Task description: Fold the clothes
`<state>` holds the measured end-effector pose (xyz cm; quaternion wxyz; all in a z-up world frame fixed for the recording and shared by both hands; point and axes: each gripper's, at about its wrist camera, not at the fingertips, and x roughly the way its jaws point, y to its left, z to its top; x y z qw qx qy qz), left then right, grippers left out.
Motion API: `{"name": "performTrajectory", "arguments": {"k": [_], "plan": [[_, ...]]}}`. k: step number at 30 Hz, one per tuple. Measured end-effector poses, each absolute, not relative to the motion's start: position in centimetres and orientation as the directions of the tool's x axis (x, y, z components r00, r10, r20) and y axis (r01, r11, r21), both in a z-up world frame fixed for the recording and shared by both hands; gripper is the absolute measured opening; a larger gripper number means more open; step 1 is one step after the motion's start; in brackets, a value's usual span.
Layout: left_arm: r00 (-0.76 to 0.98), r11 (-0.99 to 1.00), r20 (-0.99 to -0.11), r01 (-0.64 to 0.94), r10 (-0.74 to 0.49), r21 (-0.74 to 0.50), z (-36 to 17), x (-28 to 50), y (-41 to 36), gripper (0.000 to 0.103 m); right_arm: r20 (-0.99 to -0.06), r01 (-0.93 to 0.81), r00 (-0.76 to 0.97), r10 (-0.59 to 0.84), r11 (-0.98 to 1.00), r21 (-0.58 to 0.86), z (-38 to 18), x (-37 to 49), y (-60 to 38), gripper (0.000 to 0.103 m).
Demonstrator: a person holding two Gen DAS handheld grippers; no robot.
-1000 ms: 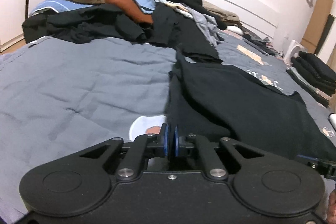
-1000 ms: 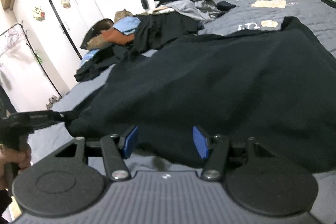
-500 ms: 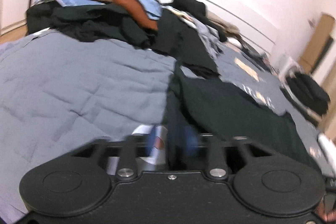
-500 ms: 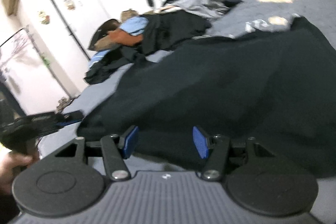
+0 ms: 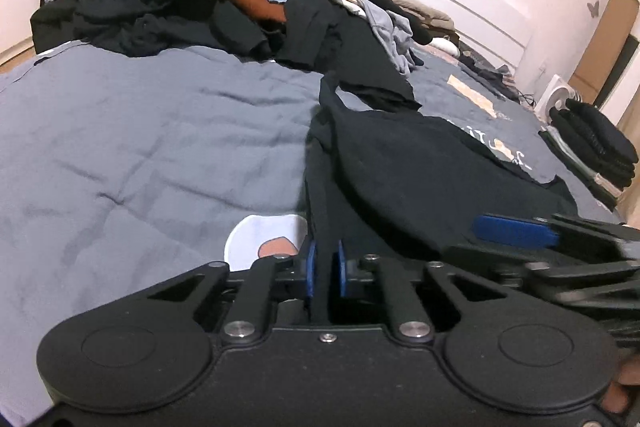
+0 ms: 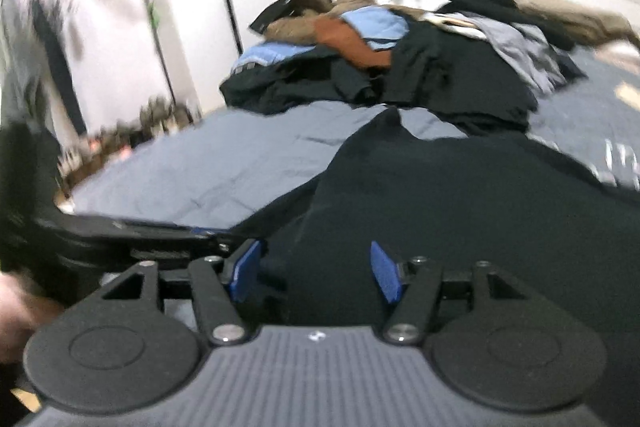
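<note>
Clothes situation: one dark garment is spread on the grey bed, not folded yet as far as I can tell. Behind it sits a big messy pile waiting its turn, and off to the far right there's a folded stack, so I'd say some are done, plenty left. Left tongs are closing, nearly pressed together, pinching a strip of the dark garment's edge down by the bed's near side. Right tongs are spread and opening a bit more, hovering low over the dark fabric with nothing gripped, just beside the left ones.
</note>
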<state>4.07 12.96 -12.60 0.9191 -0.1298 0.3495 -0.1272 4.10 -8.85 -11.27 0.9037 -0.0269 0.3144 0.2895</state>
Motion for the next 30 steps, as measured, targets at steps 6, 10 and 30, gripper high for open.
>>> {"name": "performTrajectory", "arguments": {"k": [6,10,30], "plan": [[0.706,0.938,-0.630,0.149,-0.323,-0.313,-12.8,4.4,12.8,0.011,-0.630,-0.492,0.619,0.469,0.857,0.155,-13.0,6.5,-9.2,0.024],[0.694,0.941,-0.644,0.157,-0.321,-0.300,-13.1,4.4,12.6,0.012,-0.612,-0.437,0.639,0.466,0.875,0.209,-13.3,6.5,-10.8,0.005],[0.674,0.921,-0.645,0.369,-0.359,-0.127,-10.1,1.1,9.8,0.043,-0.602,-0.442,0.644,0.472,0.872,0.209,-11.3,4.7,-14.2,0.033]]}}
